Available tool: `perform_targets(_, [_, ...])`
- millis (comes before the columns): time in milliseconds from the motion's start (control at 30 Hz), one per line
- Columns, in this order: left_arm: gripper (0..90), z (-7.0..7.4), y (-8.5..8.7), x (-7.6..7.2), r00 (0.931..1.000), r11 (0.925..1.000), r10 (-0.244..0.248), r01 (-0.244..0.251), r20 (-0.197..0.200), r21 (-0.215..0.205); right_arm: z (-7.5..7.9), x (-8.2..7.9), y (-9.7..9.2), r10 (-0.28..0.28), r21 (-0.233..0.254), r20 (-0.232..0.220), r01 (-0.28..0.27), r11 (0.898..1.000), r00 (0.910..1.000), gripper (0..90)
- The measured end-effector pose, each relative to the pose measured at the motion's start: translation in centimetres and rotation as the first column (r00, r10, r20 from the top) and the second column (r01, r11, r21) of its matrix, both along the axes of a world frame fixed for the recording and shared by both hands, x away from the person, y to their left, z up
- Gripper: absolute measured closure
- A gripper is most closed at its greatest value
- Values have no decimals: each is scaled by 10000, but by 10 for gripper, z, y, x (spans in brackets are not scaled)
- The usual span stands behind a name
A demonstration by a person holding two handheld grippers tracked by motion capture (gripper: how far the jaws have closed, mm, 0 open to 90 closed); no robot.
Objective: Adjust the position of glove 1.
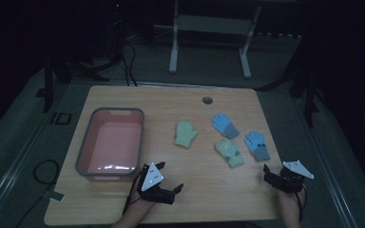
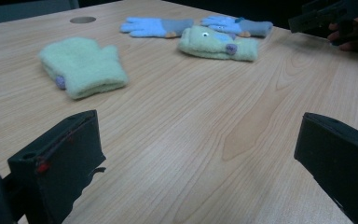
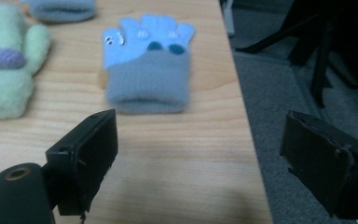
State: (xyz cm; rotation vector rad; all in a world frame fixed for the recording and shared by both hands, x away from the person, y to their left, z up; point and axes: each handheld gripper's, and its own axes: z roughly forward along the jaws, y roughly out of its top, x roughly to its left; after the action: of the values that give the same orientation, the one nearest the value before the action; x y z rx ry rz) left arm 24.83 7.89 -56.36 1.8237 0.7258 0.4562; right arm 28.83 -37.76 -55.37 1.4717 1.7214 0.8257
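Gloves lay loose on the counter (image 1: 123,209), four of them: green mitten (image 1: 185,134), green mitten with face (image 1: 229,152), blue glove (image 1: 225,125), blue-grey glove (image 1: 257,146). All looked soft, light, knitted, likely to flop and bunch when lifted; best grip probably across the cuff, where the fabric is thickest, pinching down onto the wood. Blue-grey glove (image 3: 148,70) lay flat near the counter's right edge, cuff toward the right gripper (image 3: 200,154), just ahead of its jaws and slightly left of their gap. Those jaws stood wide apart, nothing between them. Face mitten (image 3: 7,65) sat beside it, not touching. Left gripper (image 2: 196,158) also had jaws apart and empty, low over bare wood, well short of the plain mitten (image 2: 81,67) and the face mitten (image 2: 216,43) farther off. Pink bin (image 1: 86,156) stood at the left, empty, just beyond the left gripper (image 1: 171,190). Right gripper (image 1: 278,178) was near the front right corner.
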Motion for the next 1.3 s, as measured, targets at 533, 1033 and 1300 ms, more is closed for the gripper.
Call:
perform_targets(533, [11,0,3,1,9998,9996,178,-180,-117,-199,7,3,7,144,-360,-728,-170,9992,9972,114])
perform_targets(1033, [11,0,2,1,9997,9997,178,-181,-144,-162,43,9,5,787,582,-1308,-716,9957,9883,124])
perform_targets(1300, [11,0,2,1,9998,9997,176,-178,-125,-160,60,14,21,941,484,-813,-904,9947,9922,111])
